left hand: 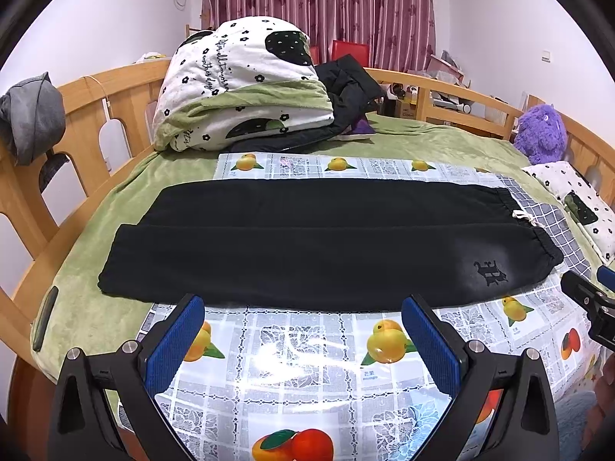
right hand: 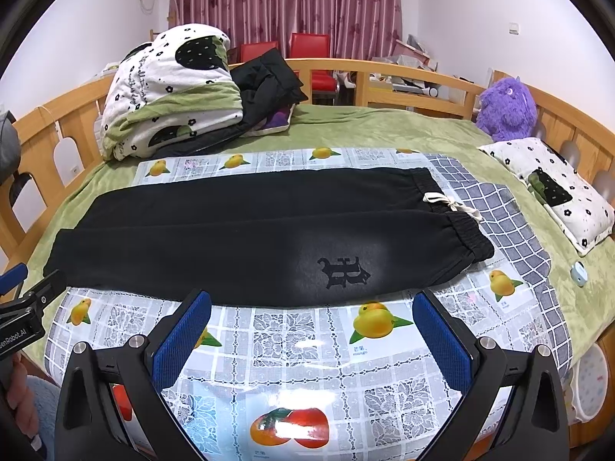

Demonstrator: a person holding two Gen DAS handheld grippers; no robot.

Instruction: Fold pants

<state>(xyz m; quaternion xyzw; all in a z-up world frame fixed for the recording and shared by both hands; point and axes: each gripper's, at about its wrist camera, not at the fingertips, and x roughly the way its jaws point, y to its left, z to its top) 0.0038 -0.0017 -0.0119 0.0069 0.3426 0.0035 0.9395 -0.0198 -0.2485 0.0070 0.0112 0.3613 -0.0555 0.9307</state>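
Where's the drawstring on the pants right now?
In the right wrist view, the drawstring lies at the pants' waistband on the right, trailing onto the grey checked cloth.

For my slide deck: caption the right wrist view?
Open right gripper above fruit-print tablecloth, facing flat black pants.

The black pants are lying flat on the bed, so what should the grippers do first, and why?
Probably bring the right hand-held gripper forward to the waistband. Both it and the left hand-held gripper are open and empty, short of the pants, which lie full length.
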